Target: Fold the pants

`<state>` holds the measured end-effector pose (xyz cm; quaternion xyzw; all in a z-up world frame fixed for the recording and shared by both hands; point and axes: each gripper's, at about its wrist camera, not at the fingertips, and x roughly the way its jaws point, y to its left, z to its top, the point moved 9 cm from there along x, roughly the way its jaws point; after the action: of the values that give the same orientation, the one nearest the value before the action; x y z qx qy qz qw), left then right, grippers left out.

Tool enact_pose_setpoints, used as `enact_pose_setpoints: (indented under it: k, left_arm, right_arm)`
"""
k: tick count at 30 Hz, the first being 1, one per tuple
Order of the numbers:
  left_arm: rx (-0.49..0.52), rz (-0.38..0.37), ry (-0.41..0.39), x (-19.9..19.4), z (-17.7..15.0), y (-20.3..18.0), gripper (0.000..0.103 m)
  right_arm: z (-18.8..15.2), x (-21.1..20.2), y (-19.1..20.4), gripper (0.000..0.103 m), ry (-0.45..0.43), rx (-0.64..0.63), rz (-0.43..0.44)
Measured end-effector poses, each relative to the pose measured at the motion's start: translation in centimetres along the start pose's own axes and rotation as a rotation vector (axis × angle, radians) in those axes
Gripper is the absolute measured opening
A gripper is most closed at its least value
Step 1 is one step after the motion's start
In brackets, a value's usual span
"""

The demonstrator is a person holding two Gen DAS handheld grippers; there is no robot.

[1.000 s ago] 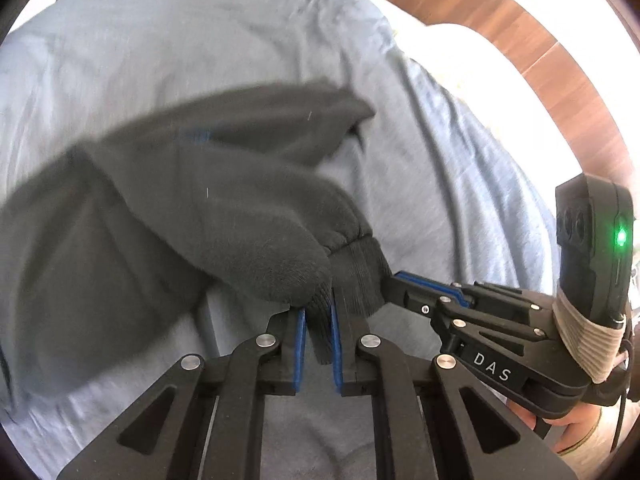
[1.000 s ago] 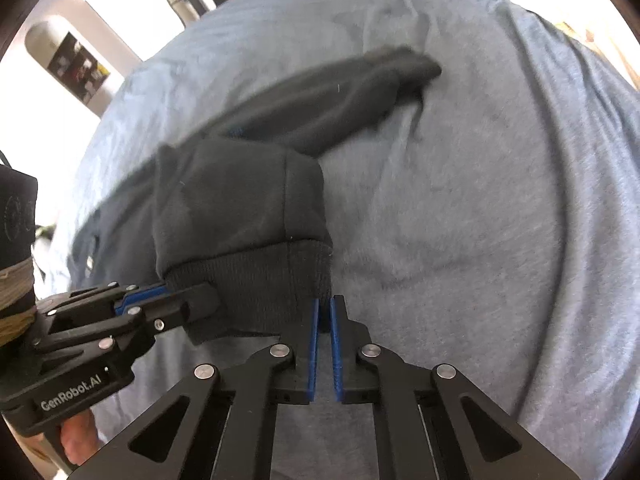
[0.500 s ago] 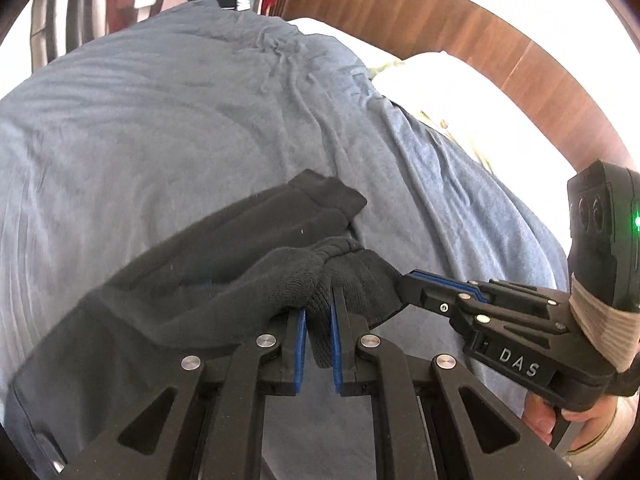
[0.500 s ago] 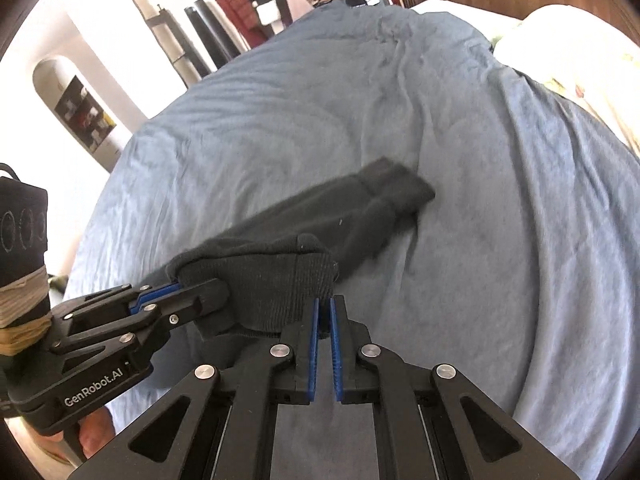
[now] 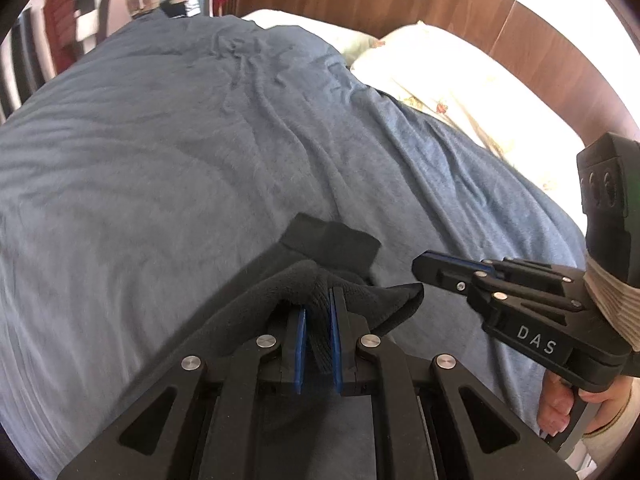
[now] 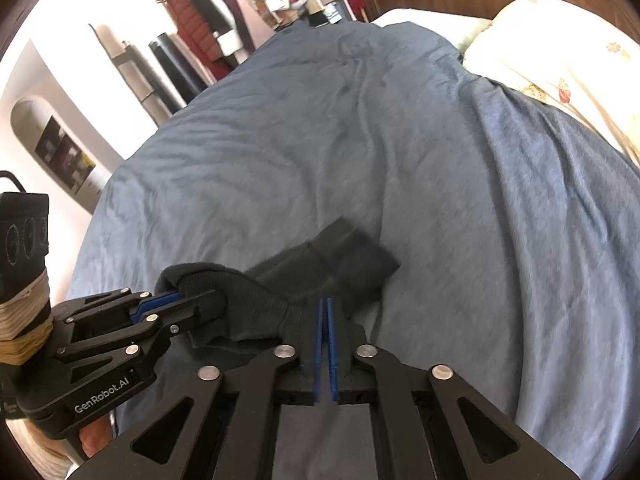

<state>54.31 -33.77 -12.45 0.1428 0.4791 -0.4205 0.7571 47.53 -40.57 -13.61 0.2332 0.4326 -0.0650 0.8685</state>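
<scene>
Pinching the ribbed cuff of the dark charcoal knitted pants (image 5: 320,276), the left gripper (image 5: 318,312) of black linked metal with blue pads is holding its fingers (image 5: 298,340) clamped on a fold of that cloth, which is bunching up between the pads. Just beside it, to its right, the right gripper (image 6: 325,312) of the same black make is sitting with its two blue-lined fingers (image 6: 318,344) pressed together; from its own camera a thin edge of the cuff seems to be caught at the very tips, while from the left camera its tips are standing just apart from the cloth, so I cannot tell for sure whether it is gripping the fabric. The pants are lying on the wrinkled blue-grey bedspread (image 5: 168,152), near its front edge, with one leg cuff lying flat on the cover just past the grippers and the other leg gathered and raised at the left gripper. A cream pillow with a small flower print (image 5: 448,80) is resting at the head of the bed against the brown wooden headboard (image 5: 400,0). A person's hand (image 5: 560,408) is wrapping the handle of the right gripper
</scene>
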Motion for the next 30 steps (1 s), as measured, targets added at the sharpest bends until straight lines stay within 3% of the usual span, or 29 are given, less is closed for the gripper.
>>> enact_pose_setpoints:
  k: [11, 13, 16, 19, 22, 30]
  left_arm:
    - [0.048, -0.015, 0.100, 4.1, 1.3, 0.6, 0.016]
    - [0.043, -0.022, 0.111, 4.3, 1.5, 0.7, 0.018]
    - [0.042, -0.045, 0.134, 4.5, 1.7, 0.6, 0.024]
    - [0.046, -0.071, 0.150, 4.6, 2.2, 0.4, 0.042]
    - [0.099, -0.018, 0.117, 4.3, 3.4, 0.5, 0.055]
    - [0.248, 0.022, 0.125, 3.7, 4.5, 1.7, 0.055]
  right_arm:
    - [1.3, 2.7, -1.9, 0.004, 0.022, 0.060, -0.001]
    - [1.3, 3.0, -2.0, 0.011, 0.022, 0.062, -0.011]
    - [1.3, 3.0, -2.3, 0.026, 0.017, 0.081, -0.021]
    - [1.3, 3.2, -2.4, 0.027, 0.014, 0.097, -0.024]
    - [1.2, 3.5, -2.4, 0.026, 0.019, 0.118, -0.007]
    - [1.2, 4.1, -1.7, 0.026, 0.027, 0.134, 0.027]
